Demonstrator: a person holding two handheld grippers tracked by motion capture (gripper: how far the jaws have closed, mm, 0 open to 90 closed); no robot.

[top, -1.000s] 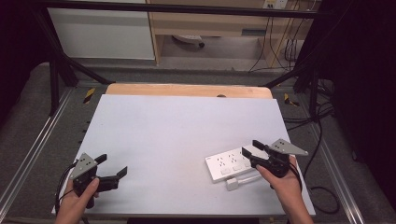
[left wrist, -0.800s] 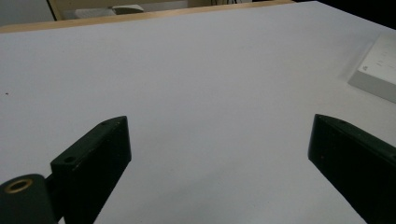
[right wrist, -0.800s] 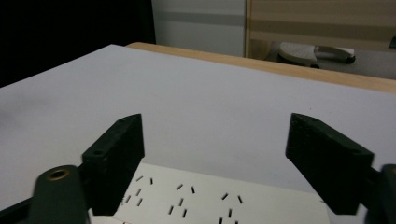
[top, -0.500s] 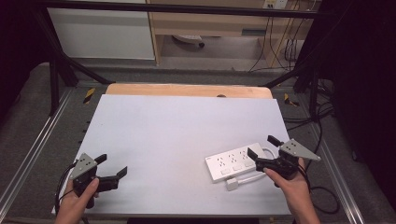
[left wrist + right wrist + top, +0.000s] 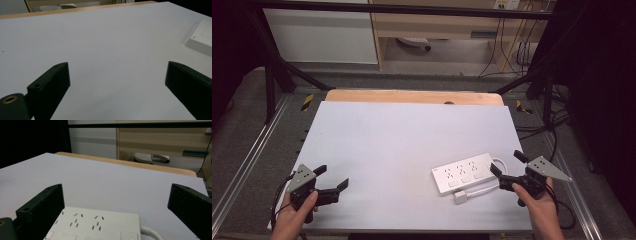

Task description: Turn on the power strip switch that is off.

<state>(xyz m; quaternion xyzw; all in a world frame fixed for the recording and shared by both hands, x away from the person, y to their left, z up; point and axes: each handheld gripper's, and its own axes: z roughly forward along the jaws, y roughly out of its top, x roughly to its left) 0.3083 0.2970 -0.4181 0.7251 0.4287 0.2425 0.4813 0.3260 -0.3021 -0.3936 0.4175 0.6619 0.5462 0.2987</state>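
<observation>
We're letting go of the power strip (image 5: 464, 173) here: our right gripper (image 5: 507, 167) has just been opening its jaws, nothing pinched, strip lying just ahead of its tips. Left gripper (image 5: 332, 180) is idling, spread wide, strip well off. Next we're probably backing away or re-gripping squarely.

Lab test bench, white table (image 5: 412, 135) in metal frame (image 5: 277, 75), trailing cables (image 5: 512, 50)
</observation>
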